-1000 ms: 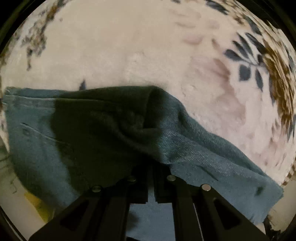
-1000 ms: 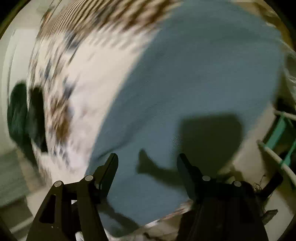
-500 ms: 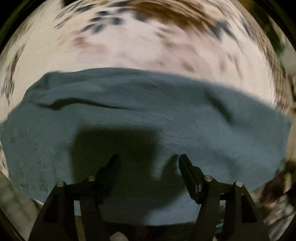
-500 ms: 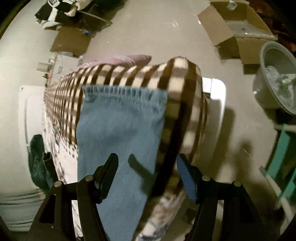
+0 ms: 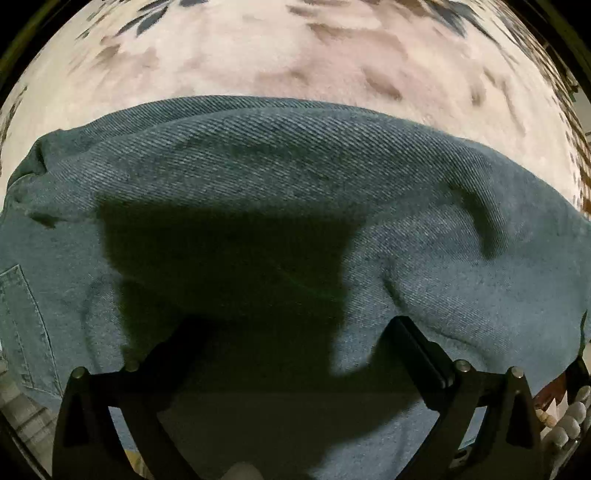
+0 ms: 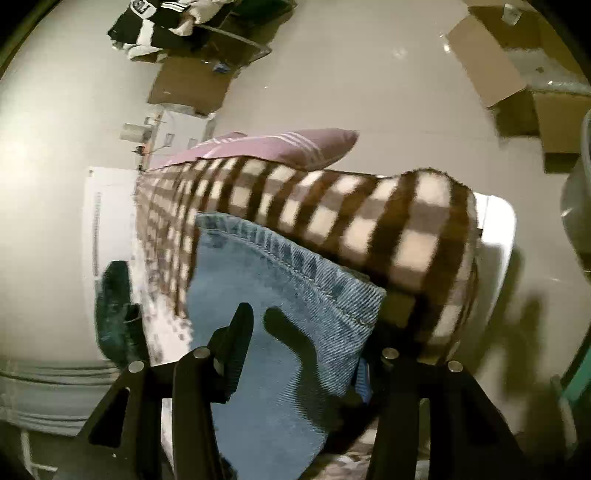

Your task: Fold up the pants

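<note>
The blue denim pants [image 5: 295, 177] lie across a pale floral blanket [image 5: 280, 62] in the left wrist view, with a back pocket seam at the far left. My left gripper [image 5: 295, 339] is open and empty, just above the denim, casting a dark shadow on it. In the right wrist view a pant leg with its stitched hem [image 6: 291, 266] lies on a brown checked blanket [image 6: 369, 221]. My right gripper [image 6: 306, 332] is open, low over the leg; the hem corner runs between its fingers and covers the right finger's tip.
A pink striped pillow [image 6: 280, 144] lies beyond the checked blanket. Cardboard boxes [image 6: 517, 81] and dark clothing [image 6: 162, 26] sit on the pale floor. A grey bowl [image 6: 580, 206] is at the right edge, a dark green cloth [image 6: 114, 302] at the left.
My left gripper let go of the denim, opened and now hovers over the spread pants. My right gripper swung from above the pants down to the leg's hem and closed in on it.
</note>
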Tool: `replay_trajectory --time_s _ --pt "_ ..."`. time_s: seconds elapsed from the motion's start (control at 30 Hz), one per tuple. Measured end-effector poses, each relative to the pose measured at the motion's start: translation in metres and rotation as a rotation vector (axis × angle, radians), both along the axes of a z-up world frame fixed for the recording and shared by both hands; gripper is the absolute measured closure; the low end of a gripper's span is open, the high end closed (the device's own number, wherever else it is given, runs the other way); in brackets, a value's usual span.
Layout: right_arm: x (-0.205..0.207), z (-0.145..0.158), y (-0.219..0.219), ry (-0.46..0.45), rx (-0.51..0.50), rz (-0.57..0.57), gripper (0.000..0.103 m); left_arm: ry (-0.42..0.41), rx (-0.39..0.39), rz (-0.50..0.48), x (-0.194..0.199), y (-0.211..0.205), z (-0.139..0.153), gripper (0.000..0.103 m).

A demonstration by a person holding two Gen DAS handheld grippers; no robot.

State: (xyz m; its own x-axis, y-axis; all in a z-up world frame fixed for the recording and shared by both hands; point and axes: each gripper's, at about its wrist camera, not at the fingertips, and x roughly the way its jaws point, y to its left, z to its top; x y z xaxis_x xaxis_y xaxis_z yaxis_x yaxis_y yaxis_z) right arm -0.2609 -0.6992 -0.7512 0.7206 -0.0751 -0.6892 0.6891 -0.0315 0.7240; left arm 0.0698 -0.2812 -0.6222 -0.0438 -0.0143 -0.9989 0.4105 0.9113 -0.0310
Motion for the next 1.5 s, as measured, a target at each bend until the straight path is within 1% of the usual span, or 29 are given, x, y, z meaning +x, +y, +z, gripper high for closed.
replay_trajectory --time_s 0.03,0.07,0.1,0.13,0.17,0.2,0.27,0.3,0.33,0.37,0.4,0.47,0.5,0.53,0.57,0.6,0.67,0.77,0.83,0.9,1.0,1.03,1.07,1.17,1.27,1.33,1.37,1.4,1.5 --pt "-0.001 -0.002 -0.002 -0.026 0.005 0.0 0.052 -0.007 -0.002 0.004 0.013 -0.019 -0.007 0.0" --pt "-0.001 -0.004 -0.004 -0.048 0.009 0.001 0.052 -0.015 -0.004 0.005 0.017 -0.026 -0.01 0.0" --pt "0.0 -0.004 -0.005 -0.063 0.006 0.001 0.052 -0.025 -0.008 0.004 0.014 -0.025 -0.011 0.0" --pt "0.003 -0.004 -0.009 -0.065 -0.005 0.011 0.054 -0.033 -0.011 0.004 -0.005 -0.026 -0.005 0.0" --pt "0.007 -0.004 -0.011 -0.059 -0.016 0.021 0.064 -0.04 -0.015 0.003 -0.022 -0.021 -0.002 0.0" --pt "0.014 -0.006 -0.016 -0.033 -0.031 0.037 0.078 -0.045 -0.018 0.003 -0.029 -0.019 -0.001 0.0" --pt "0.025 -0.013 -0.022 0.034 -0.04 0.063 0.077 -0.051 -0.021 0.004 -0.036 -0.012 0.002 0.0" --pt "0.032 -0.02 -0.025 0.056 -0.045 0.084 0.077 -0.053 -0.023 0.006 -0.041 -0.005 0.011 0.0" --pt "0.033 -0.023 -0.026 0.052 -0.045 0.092 0.076 -0.061 -0.025 0.01 -0.044 -0.004 0.01 0.0" --pt "0.032 -0.026 -0.027 0.035 -0.039 0.091 0.073 -0.067 -0.027 0.014 -0.037 -0.004 0.013 0.0" --pt "0.031 -0.034 -0.03 -0.007 -0.013 0.072 0.069 -0.08 -0.031 0.018 -0.033 0.005 0.014 0.0" --pt "0.028 -0.041 -0.029 -0.062 0.023 0.043 0.067 -0.104 -0.041 0.026 -0.046 0.013 0.027 0.0" --pt "0.029 -0.046 -0.031 -0.076 0.039 0.026 0.068 -0.101 -0.041 0.028 -0.041 0.01 0.033 0.0" --pt "0.029 -0.043 -0.028 -0.073 0.039 0.018 0.071 -0.094 -0.043 0.028 -0.041 0.01 0.035 0.0" --pt "0.031 -0.043 -0.029 -0.062 0.034 0.007 0.083 -0.084 -0.049 0.028 -0.041 0.011 0.036 0.0" --pt "0.034 -0.04 -0.028 -0.055 0.029 0.001 0.088 -0.065 -0.073 0.041 -0.041 0.016 0.04 0.0" --pt "0.042 -0.025 -0.022 -0.038 -0.002 -0.011 0.09 -0.046 -0.137 0.092 -0.038 0.029 0.051 0.0" --pt "0.054 0.015 -0.003 -0.024 -0.072 0.012 0.091 -0.057 -0.191 0.147 -0.037 0.054 0.076 0.0" --pt "0.067 0.05 0.018 -0.017 -0.133 0.053 0.091 -0.091 -0.218 0.177 -0.038 0.08 0.1 0.0" --pt "0.088 0.084 0.041 -0.001 -0.207 0.114 0.091 -0.114 -0.242 0.206 -0.039 0.103 0.115 0.0" --pt "0.123 0.122 0.082 0.01 -0.285 0.205 0.092 -0.132 -0.261 0.274 -0.039 0.152 0.138 0.0" --pt "0.139 0.131 0.1 0.011 -0.308 0.24 0.092 -0.132 -0.268 0.304 -0.038 0.172 0.142 0.0" --pt "0.153 0.14 0.12 0.013 -0.327 0.276 0.092 -0.133 -0.266 0.325 -0.033 0.184 0.139 0.0" --pt "0.195 0.151 0.175 0.027 -0.394 0.379 0.092 -0.134 -0.259 0.409 -0.027 0.23 0.137 0.0" --pt "0.24 0.141 0.242 0.028 -0.404 0.502 0.093 -0.136 -0.235 0.463 -0.026 0.274 0.132 0.0" --pt "0.27 0.12 0.291 0.048 -0.407 0.588 0.093 -0.141 -0.211 0.486 -0.025 0.299 0.125 0.0" --pt "0.279 0.115 0.312 0.06 -0.406 0.62 0.093 -0.143 -0.208 0.493 -0.023 0.306 0.122 0.0" --pt "0.292 0.097 0.336 0.087 -0.41 0.667 0.093 -0.146 -0.203 0.504 -0.022 0.316 0.119 0.0" --pt "0.313 0.063 0.389 0.145 -0.418 0.763 0.093 -0.157 -0.176 0.527 -0.019 0.343 0.11 0.0"
